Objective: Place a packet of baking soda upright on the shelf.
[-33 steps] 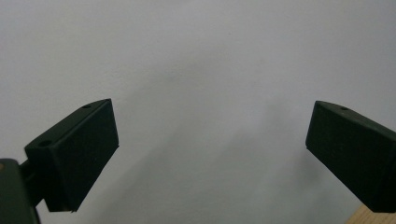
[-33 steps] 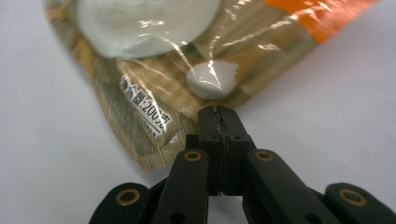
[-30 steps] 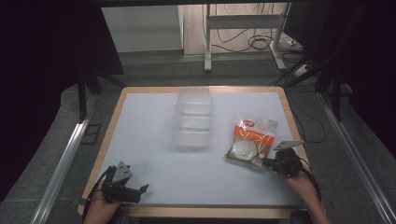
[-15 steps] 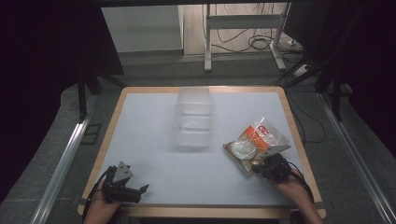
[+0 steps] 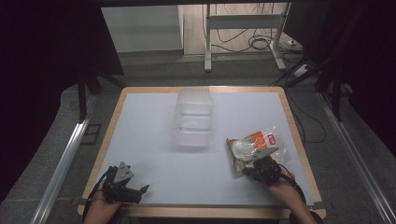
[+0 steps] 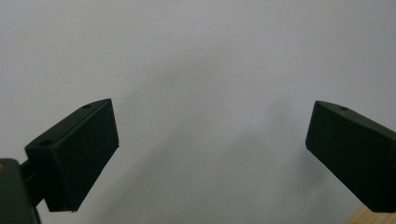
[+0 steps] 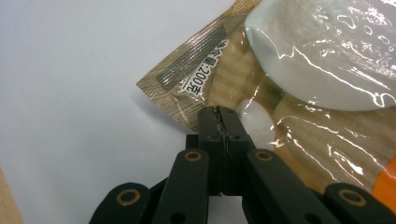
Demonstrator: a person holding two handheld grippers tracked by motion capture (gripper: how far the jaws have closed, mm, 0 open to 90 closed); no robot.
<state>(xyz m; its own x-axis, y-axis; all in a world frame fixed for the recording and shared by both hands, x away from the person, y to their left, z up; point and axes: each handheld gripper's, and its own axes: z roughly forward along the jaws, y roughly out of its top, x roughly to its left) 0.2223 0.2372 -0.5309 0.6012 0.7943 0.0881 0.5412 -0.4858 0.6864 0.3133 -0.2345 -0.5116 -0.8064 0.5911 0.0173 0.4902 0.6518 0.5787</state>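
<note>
A clear food bag with a brown and orange print and white pieces inside lies at the right of the white table top. My right gripper is shut on the bag's near edge. In the right gripper view the jaws pinch the brown striped seam of the bag, beside a small white piece. My left gripper rests near the front left corner. It is open, with only bare table between its fingers.
A clear plastic container with several compartments stands at the middle back of the table. The table has a wooden rim. Metal rails run along both sides of it, and cables lie on the floor behind.
My right gripper has slid left along the front of the table, pulling the bag's near edge with it; the bag has turned and shifted. The left gripper has kept still.
</note>
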